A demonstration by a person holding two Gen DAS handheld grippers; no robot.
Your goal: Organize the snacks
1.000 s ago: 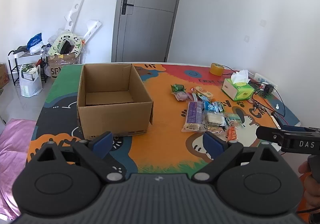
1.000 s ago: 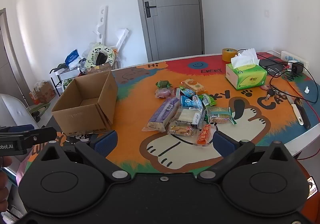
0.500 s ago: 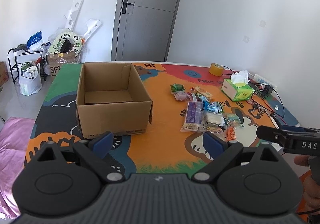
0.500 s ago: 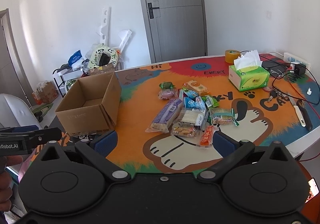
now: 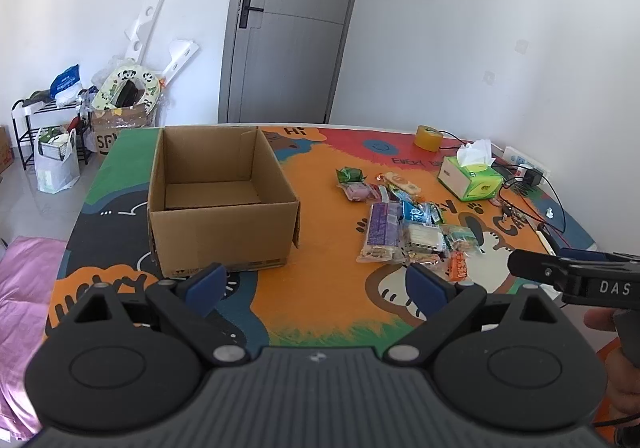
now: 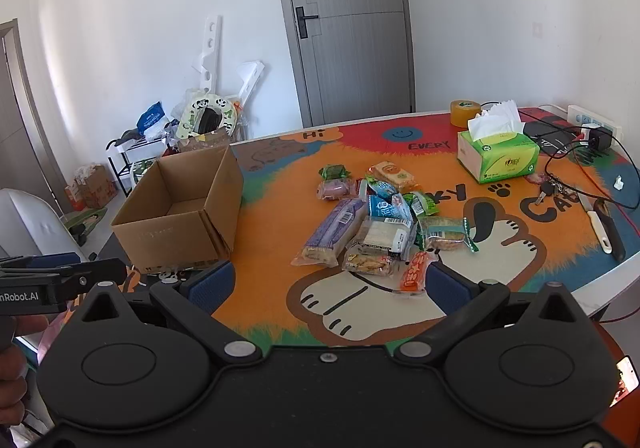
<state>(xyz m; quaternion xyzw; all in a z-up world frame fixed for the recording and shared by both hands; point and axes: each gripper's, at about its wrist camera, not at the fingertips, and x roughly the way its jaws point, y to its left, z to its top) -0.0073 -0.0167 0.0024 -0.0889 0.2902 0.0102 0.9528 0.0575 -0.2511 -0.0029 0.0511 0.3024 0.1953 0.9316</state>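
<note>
Both grippers, left and right, hover level, fingers spread and empty, before a cardboard box and crinkly snack packets.

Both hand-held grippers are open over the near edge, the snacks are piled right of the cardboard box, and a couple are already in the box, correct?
Not quite: the cardboard box is empty, as the left wrist view shows. The snacks all lie on the table. The rest holds.

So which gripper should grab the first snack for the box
Probably the right gripper: open, with the orange snack packet just ahead of it. The left gripper, also open, faces the empty cardboard box.
</note>
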